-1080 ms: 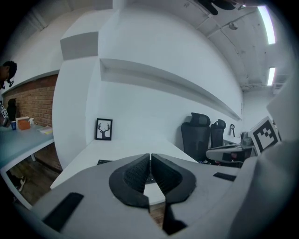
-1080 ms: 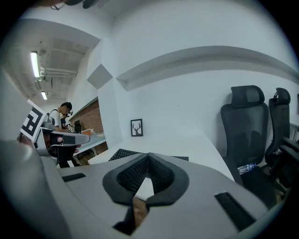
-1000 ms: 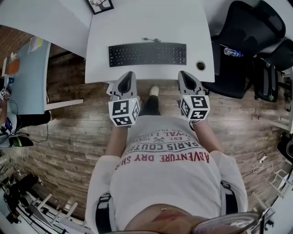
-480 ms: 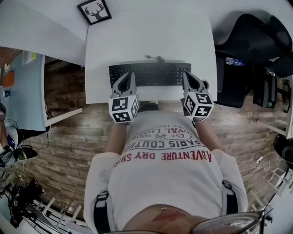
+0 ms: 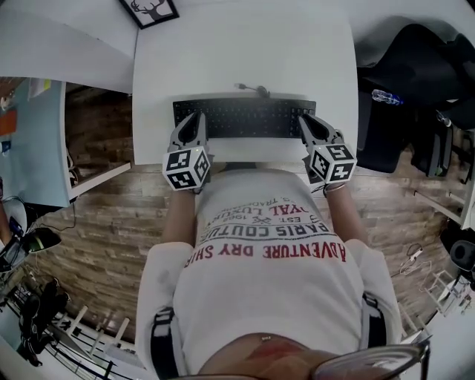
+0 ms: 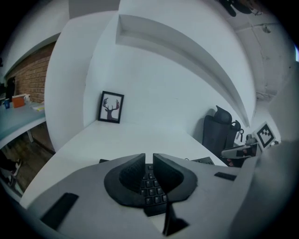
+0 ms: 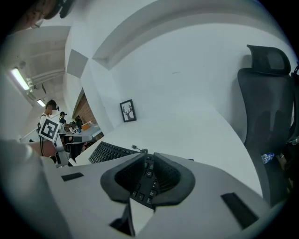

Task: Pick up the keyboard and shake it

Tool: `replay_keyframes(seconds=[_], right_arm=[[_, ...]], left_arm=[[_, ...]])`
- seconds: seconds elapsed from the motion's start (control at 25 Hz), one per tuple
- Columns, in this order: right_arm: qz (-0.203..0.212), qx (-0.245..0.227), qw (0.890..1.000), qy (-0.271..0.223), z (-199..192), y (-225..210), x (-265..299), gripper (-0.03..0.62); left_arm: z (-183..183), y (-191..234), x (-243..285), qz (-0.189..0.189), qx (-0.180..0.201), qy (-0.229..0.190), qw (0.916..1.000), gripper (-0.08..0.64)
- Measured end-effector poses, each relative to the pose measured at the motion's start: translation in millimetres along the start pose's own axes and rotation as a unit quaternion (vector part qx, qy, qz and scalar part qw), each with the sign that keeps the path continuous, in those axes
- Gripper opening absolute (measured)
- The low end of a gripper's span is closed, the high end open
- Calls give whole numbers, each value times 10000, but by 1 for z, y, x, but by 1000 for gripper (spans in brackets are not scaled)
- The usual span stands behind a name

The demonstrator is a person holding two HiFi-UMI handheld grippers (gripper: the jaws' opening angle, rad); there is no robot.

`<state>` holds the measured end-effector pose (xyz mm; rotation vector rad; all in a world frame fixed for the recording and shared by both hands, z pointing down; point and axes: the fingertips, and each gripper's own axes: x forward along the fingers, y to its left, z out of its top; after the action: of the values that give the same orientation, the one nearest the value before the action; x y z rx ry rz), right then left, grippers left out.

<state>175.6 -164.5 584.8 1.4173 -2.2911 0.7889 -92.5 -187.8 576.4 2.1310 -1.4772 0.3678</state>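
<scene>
**Head view.** The keyboard (image 5: pixel 245 119) lies across the near part of a white desk (image 5: pixel 245 44), its long side parallel to the desk's front edge. The left gripper (image 5: pixel 197 116) has its tips over the keyboard's left end and the right gripper (image 5: pixel 304 117) has its tips over the right end. Both gripper bodies reach back past the front edge. Beyond the tips the desktop is bare, apart from a cable (image 5: pixel 252 89) at the keyboard's far edge. A framed deer print (image 5: pixel 148 11) stands far ahead and outward of the left gripper. A black office chair (image 5: pixel 415 82) stands just beside the desk edge outward of the right gripper.

**Left gripper view.** The left gripper (image 6: pixel 149 163) has its jaws drawn together, with only a thin slit between them, and they clamp nothing. Keys of the keyboard (image 6: pixel 150 189) show just below the tips; whether they touch cannot be told. Open desktop runs ahead to the deer print (image 6: pixel 111 107) against the wall.

**Right gripper view.** The right gripper (image 7: pixel 148 162) likewise has its jaws together and holds nothing. Keys show beneath the tips, and the rest of the keyboard (image 7: pixel 112 151) stretches away toward the left gripper. The cable (image 7: pixel 138 149) lies just ahead of the tips. The chair (image 7: pixel 266 107) stands close on the outer side, past the desk edge.
</scene>
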Motion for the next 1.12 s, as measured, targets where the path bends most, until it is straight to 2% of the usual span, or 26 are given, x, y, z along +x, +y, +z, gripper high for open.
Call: replay_keyframes(seconds=[0.04,0.08,0.12,0.24,0.32,0.4,0.52,0.72,0.88,0.96,1.12], right_arm=[[50,-22,10000,73,-5,-2,0,88],[71,-55,9999,145,-10,-4,1,175],[66,-86,9997,202,-14,-7,1,191],[15,-70,9994,331,-25,-22,5,238],[23,63,9988,489,-34,-34,9,245],[62,292,9974,651,-42,-47,14,247],[74,626,9948,802,-47,-65,20,259],[129,618,9918,1112,-60,-71,31,273],[183,866,9890,1189,-71,-62,42,273],[274,955,9878,1203,-71,-62,46,273],[369,1049,9853,1297,-73,-67,46,273]], left_arm=[[-4,7,-2,48,-79,-23,10000,73],[-8,13,-4,63,-162,-33,9998,180],[-12,19,-5,67,-244,-16,9997,229],[-24,45,-4,115,-433,125,9989,277],[-29,63,0,109,-545,197,9983,313],[-34,79,6,41,-622,356,9974,327],[-45,96,19,-174,-627,810,9946,334],[-51,103,38,-565,-383,1285,9894,334],[-63,94,43,-1140,-289,1768,9772,334],[-66,88,45,-1326,-341,1883,9725,334],[-72,80,48,-1409,-268,1987,9695,334]])
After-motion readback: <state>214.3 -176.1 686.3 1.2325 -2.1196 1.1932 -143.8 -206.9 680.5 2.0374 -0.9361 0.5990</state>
